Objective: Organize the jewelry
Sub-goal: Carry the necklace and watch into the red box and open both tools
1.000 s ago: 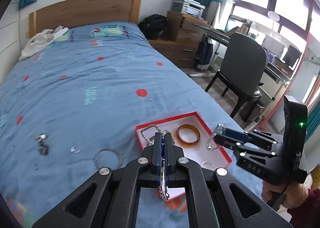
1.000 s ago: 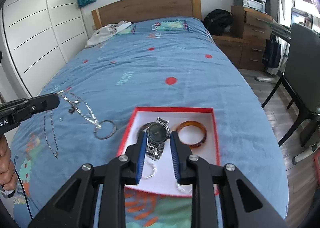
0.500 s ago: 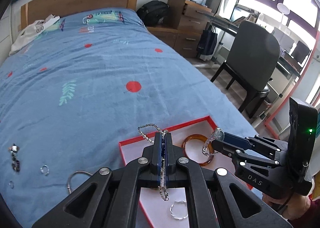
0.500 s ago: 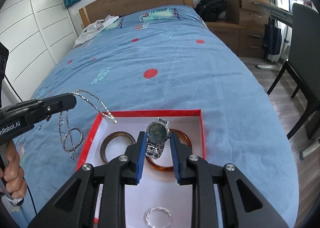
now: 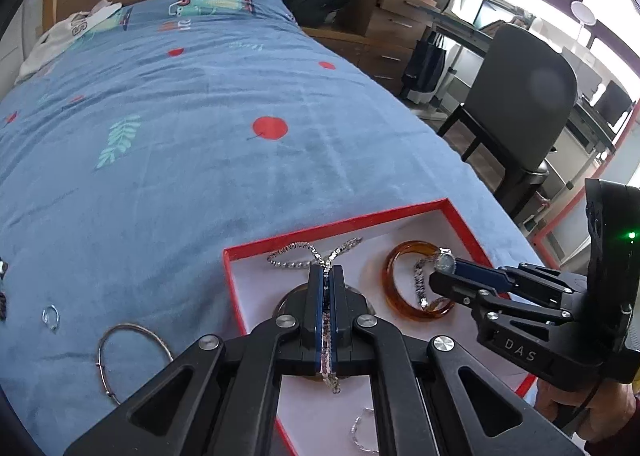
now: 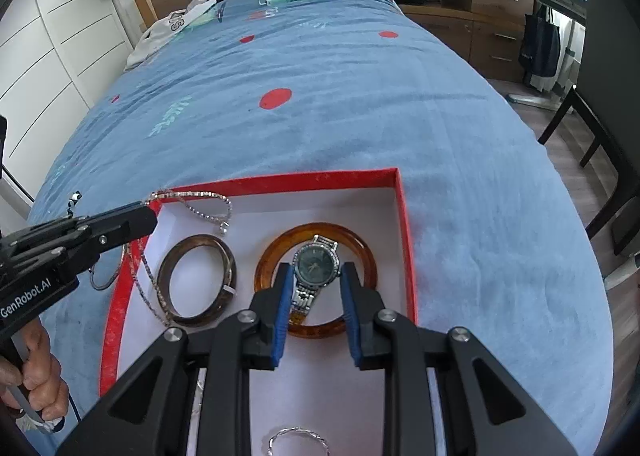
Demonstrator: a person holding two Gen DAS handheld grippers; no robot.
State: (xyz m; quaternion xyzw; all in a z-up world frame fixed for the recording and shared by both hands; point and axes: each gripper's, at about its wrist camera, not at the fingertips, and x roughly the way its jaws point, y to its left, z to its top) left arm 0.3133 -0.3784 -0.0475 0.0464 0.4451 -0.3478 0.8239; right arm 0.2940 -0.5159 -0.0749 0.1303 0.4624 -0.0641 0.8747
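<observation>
A red box with a white inside lies on the blue bedspread. Low over it, my right gripper is shut on a silver watch with a dark face, directly above an amber bangle. A brown bangle and a small silver bracelet also lie in the box. My left gripper is shut on a silver chain necklace, whose loop sags over the box's far left corner. The left wrist view shows the right gripper with the watch.
On the bedspread left of the box lie a thin silver hoop, a small ring and dark earrings at the picture's edge. The bed's side edge runs just right of the box, with a dark chair and a desk beyond.
Both grippers have come down and forward over the box, each still shut on its piece. The necklace's loop now hangs over the box's corner, and the watch hangs above the amber bangle.
</observation>
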